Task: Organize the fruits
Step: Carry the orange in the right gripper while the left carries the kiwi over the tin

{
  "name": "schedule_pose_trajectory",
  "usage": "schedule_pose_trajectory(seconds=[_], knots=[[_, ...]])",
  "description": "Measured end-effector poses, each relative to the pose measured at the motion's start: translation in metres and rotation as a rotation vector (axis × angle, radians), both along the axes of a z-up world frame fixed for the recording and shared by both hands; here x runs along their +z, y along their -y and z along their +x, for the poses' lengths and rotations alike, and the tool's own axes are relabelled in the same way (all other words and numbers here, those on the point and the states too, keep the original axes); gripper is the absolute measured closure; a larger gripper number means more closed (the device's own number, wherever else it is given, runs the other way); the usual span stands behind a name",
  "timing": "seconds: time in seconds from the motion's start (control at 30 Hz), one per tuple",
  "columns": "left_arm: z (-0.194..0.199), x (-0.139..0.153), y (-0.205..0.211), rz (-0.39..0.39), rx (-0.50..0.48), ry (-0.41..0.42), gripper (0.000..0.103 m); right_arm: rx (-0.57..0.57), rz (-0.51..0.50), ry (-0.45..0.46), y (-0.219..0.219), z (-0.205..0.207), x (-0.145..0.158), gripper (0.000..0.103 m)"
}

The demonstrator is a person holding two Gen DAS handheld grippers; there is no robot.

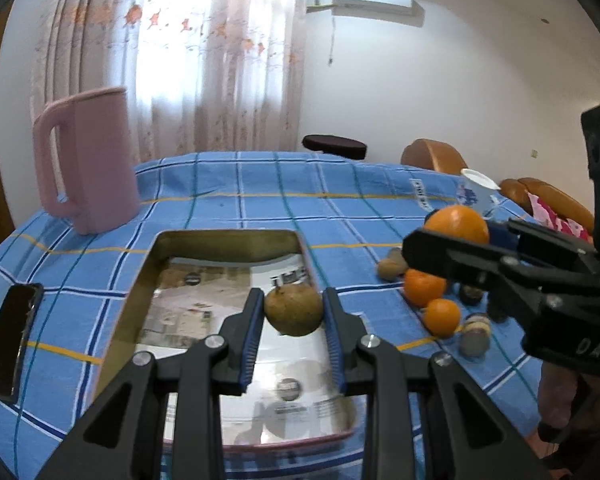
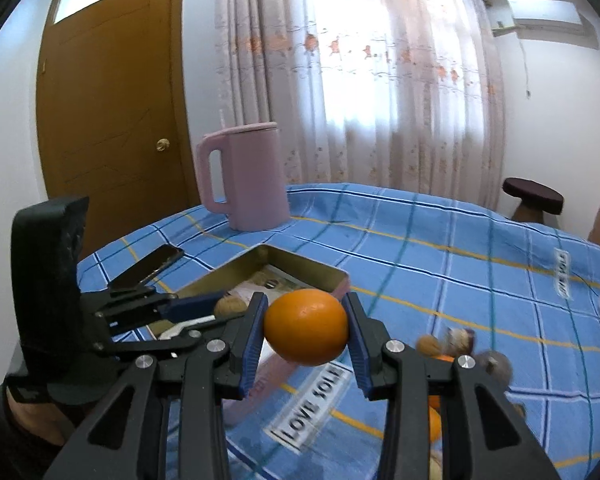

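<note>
My left gripper (image 1: 294, 300) is shut on a brownish-green round fruit (image 1: 294, 312), held above the near part of a shallow metal tray (image 1: 228, 238). From the right of the left wrist view, my right gripper (image 1: 452, 236) reaches in, shut on an orange (image 1: 458, 222). In the right wrist view that orange (image 2: 306, 334) sits between the blue pads of the right gripper (image 2: 306, 320), above the tablecloth just right of the tray (image 2: 300, 270). The left gripper (image 2: 216, 310) comes in from the left with the brown fruit (image 2: 228, 306).
Loose fruit lies on the blue checked cloth right of the tray: two small oranges (image 1: 424, 286) (image 1: 442, 316), walnuts (image 1: 392, 268) and other small round items (image 1: 476, 334). A pink jug (image 1: 88, 164) stands at the back left, a phone (image 1: 12, 336) left of the tray, a paper cup (image 1: 476, 190) far right.
</note>
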State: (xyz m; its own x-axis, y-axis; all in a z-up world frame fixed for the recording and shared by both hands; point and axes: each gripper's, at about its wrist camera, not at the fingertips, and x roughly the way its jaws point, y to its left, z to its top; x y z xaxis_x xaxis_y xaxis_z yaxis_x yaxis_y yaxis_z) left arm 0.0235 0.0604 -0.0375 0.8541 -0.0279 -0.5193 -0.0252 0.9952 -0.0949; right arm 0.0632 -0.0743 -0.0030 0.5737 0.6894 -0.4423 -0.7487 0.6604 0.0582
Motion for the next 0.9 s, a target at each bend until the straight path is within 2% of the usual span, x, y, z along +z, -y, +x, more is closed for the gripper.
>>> schedule_pose_trajectory(seconds=[0.43, 0.9], knots=[[0.000, -0.011, -0.048, -0.025, 0.105, -0.030, 0.072, 0.062, -0.056, -0.029, -0.050, 0.010, -0.019, 0.063], [0.002, -0.020, -0.060, -0.027, 0.125, -0.060, 0.073, 0.095, -0.131, -0.071, -0.076, 0.012, -0.049, 0.063]])
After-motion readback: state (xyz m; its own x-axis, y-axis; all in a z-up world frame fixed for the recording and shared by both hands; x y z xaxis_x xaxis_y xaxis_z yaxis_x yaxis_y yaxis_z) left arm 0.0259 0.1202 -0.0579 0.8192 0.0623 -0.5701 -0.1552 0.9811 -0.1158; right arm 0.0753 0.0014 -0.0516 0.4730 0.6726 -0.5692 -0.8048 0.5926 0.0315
